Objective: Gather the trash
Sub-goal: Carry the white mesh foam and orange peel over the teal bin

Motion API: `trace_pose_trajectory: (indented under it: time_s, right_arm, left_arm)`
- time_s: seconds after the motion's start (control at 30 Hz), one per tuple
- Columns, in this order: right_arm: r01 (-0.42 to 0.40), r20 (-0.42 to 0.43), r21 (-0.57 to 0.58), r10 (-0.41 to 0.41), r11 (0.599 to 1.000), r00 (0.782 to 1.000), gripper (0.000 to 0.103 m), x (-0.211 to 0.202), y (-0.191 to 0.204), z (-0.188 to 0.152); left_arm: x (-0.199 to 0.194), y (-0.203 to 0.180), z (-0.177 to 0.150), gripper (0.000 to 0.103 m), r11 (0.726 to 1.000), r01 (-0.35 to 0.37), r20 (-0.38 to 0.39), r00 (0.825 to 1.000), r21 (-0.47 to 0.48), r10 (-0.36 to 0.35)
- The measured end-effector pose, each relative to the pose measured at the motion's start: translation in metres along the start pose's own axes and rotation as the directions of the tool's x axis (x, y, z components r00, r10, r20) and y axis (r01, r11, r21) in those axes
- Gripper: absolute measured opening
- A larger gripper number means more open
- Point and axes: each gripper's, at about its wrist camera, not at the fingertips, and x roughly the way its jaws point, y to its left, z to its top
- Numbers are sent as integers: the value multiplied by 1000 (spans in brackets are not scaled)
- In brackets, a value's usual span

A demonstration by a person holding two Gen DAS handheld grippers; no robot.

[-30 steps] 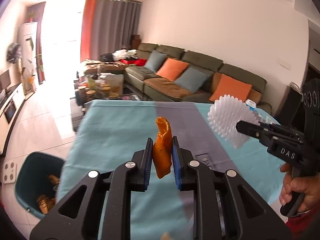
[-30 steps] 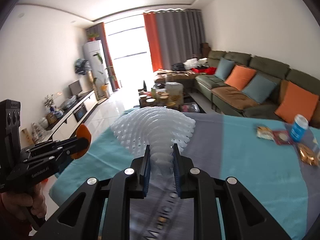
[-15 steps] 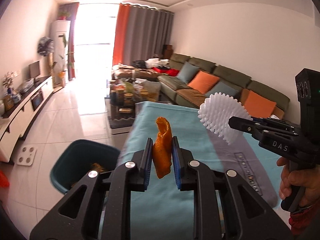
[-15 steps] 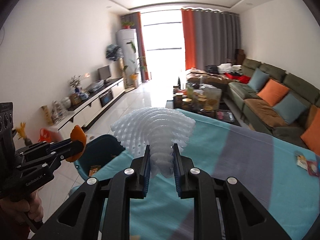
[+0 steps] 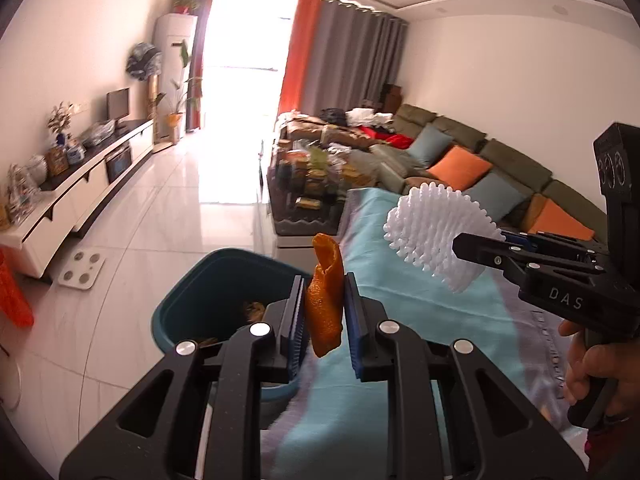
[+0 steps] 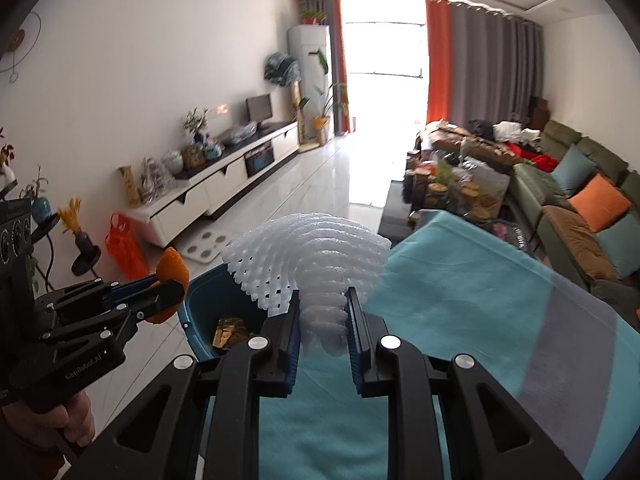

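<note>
Orange curled peel strip [image 5: 325, 300] sits clamped upright in our left gripper [image 5: 323, 322], jaws nearly closed on it, at the rim of the teal plastic trash bin [image 5: 224, 280] on the floor. Our right gripper [image 6: 323, 332] pinches the white foam fruit net [image 6: 308, 256], jaws narrow, over the teal tablecloth [image 6: 460, 280] edge just beside that bin.

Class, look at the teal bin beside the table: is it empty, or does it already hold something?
Not empty. The teal bin already holds crumpled golden-brown trash at its bottom, seen in both wrist views; how full it is cannot be told.
</note>
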Motion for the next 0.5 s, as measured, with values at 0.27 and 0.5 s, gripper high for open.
trace_pose_trajectory:
  time_s: [0.27,0.5]
  right_arm:
    - [-57,-99,-52,52,997,994,19,60,25,15]
    - [-96,-168,-80,82,992,982,19,97,37,23]
  left_arm:
    - [40,41,-9,19,997,-63,-73,996,-44,60]
    - [93,46,-3,20,995,-81,-118,990,-56,73]
